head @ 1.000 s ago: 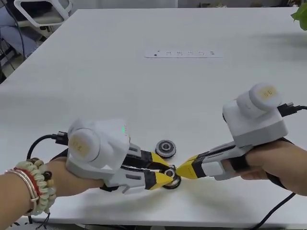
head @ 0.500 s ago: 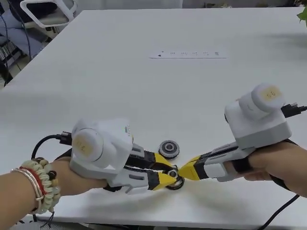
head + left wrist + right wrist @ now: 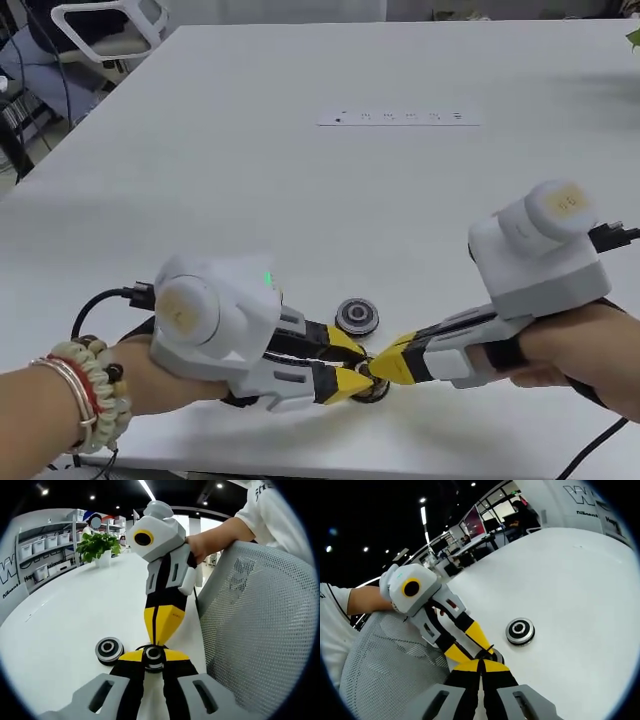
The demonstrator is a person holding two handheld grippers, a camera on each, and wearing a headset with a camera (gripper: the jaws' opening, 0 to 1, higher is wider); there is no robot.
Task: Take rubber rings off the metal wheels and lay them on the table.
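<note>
A small metal wheel was held low over the white table, near its front edge. It was clamped between the two yellow tips of the left gripper, one tip on each side. This was likely done so that the wheel could not roll or slip away. The tips of the right gripper were pressed together right at the wheel's rim. A thin black rubber ring looked to be pinched there, so that it could be pulled off. The ring was not yet off the wheel. It looked thin, soft and stretchy. The wheel looked hard, round and shiny, with a hole in the middle. A second wheel was seen lying flat just beside them, with a dark band round its silver middle. The table top was smooth and plain.
</note>
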